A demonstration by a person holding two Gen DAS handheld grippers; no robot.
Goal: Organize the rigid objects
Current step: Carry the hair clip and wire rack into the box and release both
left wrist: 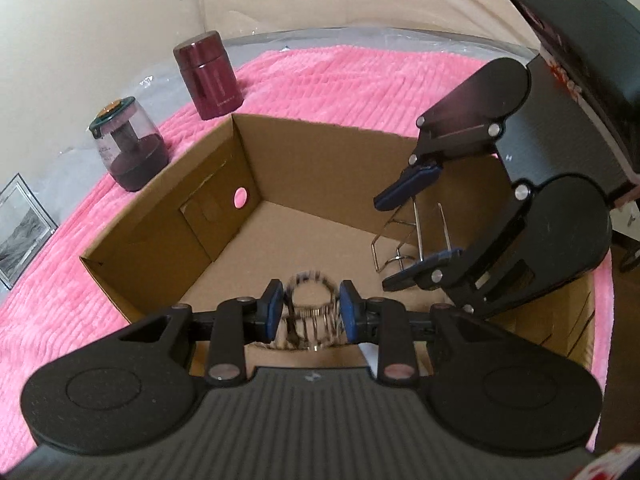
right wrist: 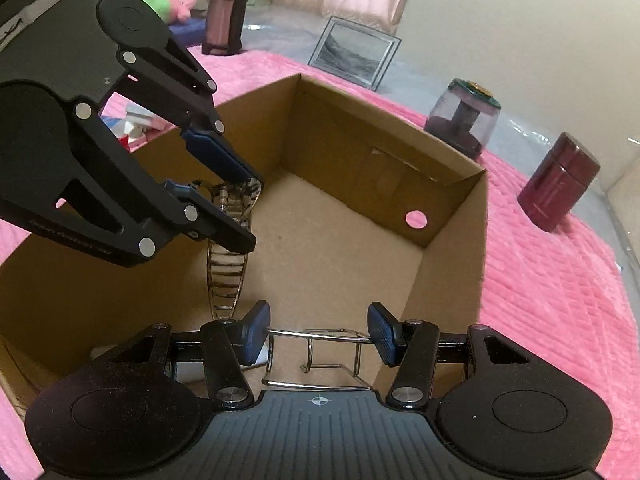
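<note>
Grippers first: the left gripper is clamped tight on a clear, dark-striped claw hair clip, its blue pads pressing the spring end while the toothed jaws of the clip hang down into the cardboard box. The right gripper stands about half wide, closed on a bent wire holder of shiny metal, whose loops and prongs span the gap between its pads. Both grippers point down into the box from opposite sides, near each other, with the two things held above the bare cardboard floor; whether either touches the floor I cannot tell.

By my reading, the task is in its early part. Nothing lies loose in the box yet, and these two pieces look about to be set down there. Outside it, on the pink blanket, a dark red canister and a clear jar with a green lid stand upright just beside the box wall, and a framed picture leans further off. A tall bottle stands at the blanket's far edge. These likely remain to be packed.

The clip is hard, slim and see-through; the wire holder is thin, rigid and open-framed.
</note>
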